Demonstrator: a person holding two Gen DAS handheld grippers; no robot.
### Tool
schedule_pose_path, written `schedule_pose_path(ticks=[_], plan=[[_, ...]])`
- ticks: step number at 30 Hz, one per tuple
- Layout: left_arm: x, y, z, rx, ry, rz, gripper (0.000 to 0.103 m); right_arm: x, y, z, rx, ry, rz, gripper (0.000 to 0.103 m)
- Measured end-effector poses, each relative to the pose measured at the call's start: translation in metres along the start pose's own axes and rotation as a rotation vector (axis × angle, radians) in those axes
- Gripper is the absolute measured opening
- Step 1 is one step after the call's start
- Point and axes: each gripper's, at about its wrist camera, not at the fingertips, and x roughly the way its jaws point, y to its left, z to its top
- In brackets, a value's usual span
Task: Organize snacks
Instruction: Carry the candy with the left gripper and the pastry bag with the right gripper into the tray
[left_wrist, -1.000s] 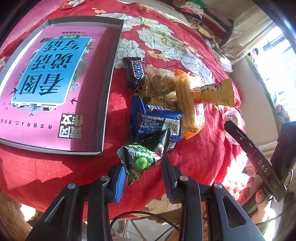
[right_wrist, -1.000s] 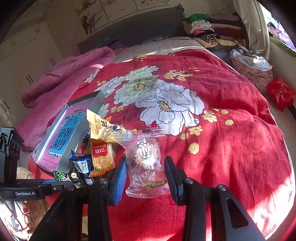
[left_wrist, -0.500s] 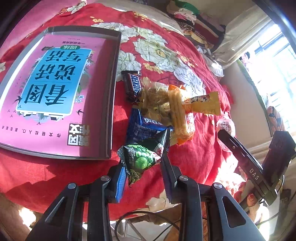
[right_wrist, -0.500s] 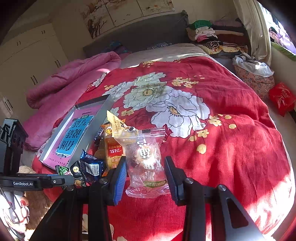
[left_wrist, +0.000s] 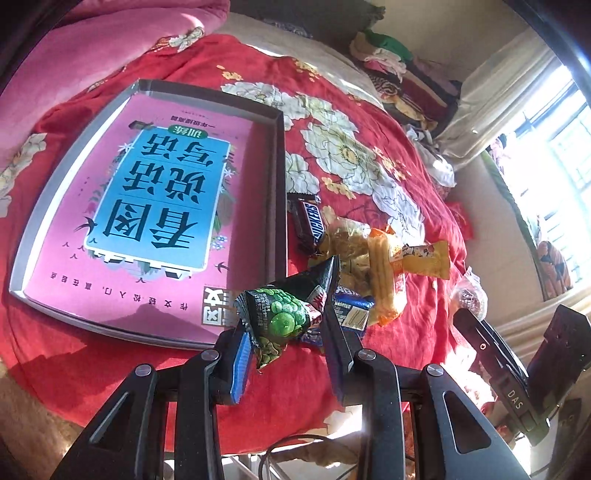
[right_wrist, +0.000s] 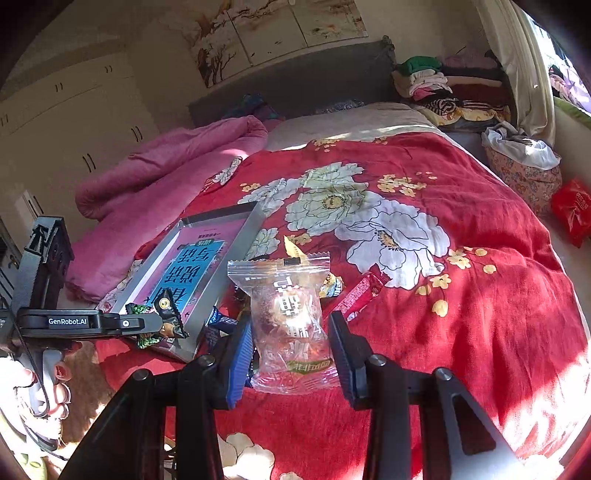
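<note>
1. Left gripper (left_wrist: 286, 341) is closed on a green pea packet (left_wrist: 286, 314), held in the air above the near edge of the bed (left_wrist: 369, 122), just off the near right corner of the tray (left_wrist: 279, 192)
2. Right gripper (right_wrist: 290, 349) is closed on a clear cake packet (right_wrist: 286, 317), which stands upright between its two fingers, lifted above the red flowered blanket (right_wrist: 461, 288)
3. Tray lies flat on the blanket at the left, with a pink book (left_wrist: 147, 210) filling its bottom
4. Beside the tray's right wall lies a heap of snacks: a chocolate bar (left_wrist: 312, 223) nearest the tray, a yellow crinkled bag (left_wrist: 349, 240) touching it, an orange packet of long sticks (left_wrist: 386, 280) and a yellow packet (left_wrist: 424, 258) on the right
5. A blue wafer packet (left_wrist: 351, 310) lies partly hidden behind the pea packet and the left gripper's right finger
6. A red stick packet (right_wrist: 360, 297) rests on the blanket just right of the cake packet in the right wrist view
7. A rolled pink quilt (right_wrist: 155, 177) sits at the far left of the bed, and folded clothes (right_wrist: 436, 85) are stacked by the headboard
8. A hand (right_wrist: 40, 380) grips the left gripper's handle at the lower left of the right wrist view
</note>
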Motion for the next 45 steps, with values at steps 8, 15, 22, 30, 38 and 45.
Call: schedule_pose_path(ticks=[8,15,22,30,38,45], plan=[[-0.020,0.031,0.006,-0.035,-0.050,0.034,0.035,0.000,0.029,0.003,-0.024,-0.004,0.048,0.041],[-0.032,0.054,0.010,-0.064,-0.077,0.074,0.035,0.006,0.055,0.005,-0.065,0.007,0.072,0.041],[-0.043,0.073,0.011,-0.074,-0.107,0.116,0.035,0.011,0.077,0.006,-0.101,0.019,0.092,0.041],[-0.053,0.096,0.014,-0.105,-0.116,0.156,0.036,0.026,0.110,0.011,-0.150,0.046,0.127,0.041],[-0.059,0.112,0.017,-0.085,-0.128,0.181,0.036,0.052,0.140,0.015,-0.181,0.094,0.161,0.041],[-0.057,0.120,0.020,-0.061,-0.138,0.194,0.036,0.075,0.158,0.017,-0.209,0.135,0.166,0.041]])
